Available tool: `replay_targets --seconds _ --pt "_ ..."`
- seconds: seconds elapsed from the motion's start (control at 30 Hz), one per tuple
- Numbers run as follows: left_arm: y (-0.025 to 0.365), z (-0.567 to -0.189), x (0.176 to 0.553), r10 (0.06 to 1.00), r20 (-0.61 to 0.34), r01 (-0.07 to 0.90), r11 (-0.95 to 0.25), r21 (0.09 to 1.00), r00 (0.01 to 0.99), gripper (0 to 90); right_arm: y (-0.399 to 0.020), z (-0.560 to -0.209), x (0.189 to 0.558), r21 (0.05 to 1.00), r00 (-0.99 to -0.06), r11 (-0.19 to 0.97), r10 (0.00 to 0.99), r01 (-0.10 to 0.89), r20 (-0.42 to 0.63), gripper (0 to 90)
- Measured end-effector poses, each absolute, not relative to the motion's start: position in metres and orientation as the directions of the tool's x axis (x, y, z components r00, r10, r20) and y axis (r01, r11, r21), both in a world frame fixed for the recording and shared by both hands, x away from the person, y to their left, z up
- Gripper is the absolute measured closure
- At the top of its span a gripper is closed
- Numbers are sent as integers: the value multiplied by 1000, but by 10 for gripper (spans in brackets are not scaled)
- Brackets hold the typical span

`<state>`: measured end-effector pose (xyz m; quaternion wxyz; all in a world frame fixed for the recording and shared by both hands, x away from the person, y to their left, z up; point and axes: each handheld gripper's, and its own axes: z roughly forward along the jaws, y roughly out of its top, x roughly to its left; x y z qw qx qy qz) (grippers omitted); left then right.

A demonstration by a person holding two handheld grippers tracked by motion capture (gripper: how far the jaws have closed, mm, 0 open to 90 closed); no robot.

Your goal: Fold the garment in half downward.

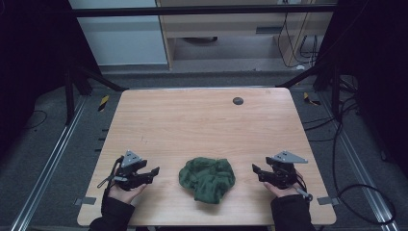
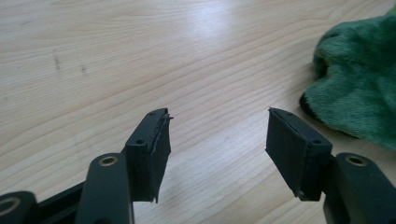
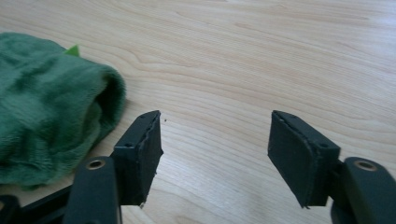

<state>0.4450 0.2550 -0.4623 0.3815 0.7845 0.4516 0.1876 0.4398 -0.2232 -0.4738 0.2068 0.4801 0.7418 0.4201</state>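
Observation:
A crumpled dark green fleece cloth (image 1: 208,179) lies near the front edge of the wooden table (image 1: 202,120), between my two hands. My left gripper (image 1: 155,171) rests on the table to the cloth's left, open and holding nothing. In the left gripper view its gripper (image 2: 217,128) has jaws wide apart over bare wood, with the cloth (image 2: 357,88) off to the right. My right gripper (image 1: 255,169) sits to the cloth's right, also open. The right gripper view shows that gripper (image 3: 215,130) over bare wood and the cloth (image 3: 49,100) at the left, close to the left jaw.
A small dark round disc (image 1: 237,100) is set in the table near its far edge. Black frame bars (image 1: 96,77) and cables (image 1: 346,144) run along the floor beside the table. A pale cabinet (image 1: 231,24) stands behind.

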Motion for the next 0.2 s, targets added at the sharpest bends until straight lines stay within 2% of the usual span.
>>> replay_targets --seconds 0.2 --pt "266 -464 448 866 -41 572 -292 767 497 360 -230 -476 442 818 -423 171 901 549 95 292"
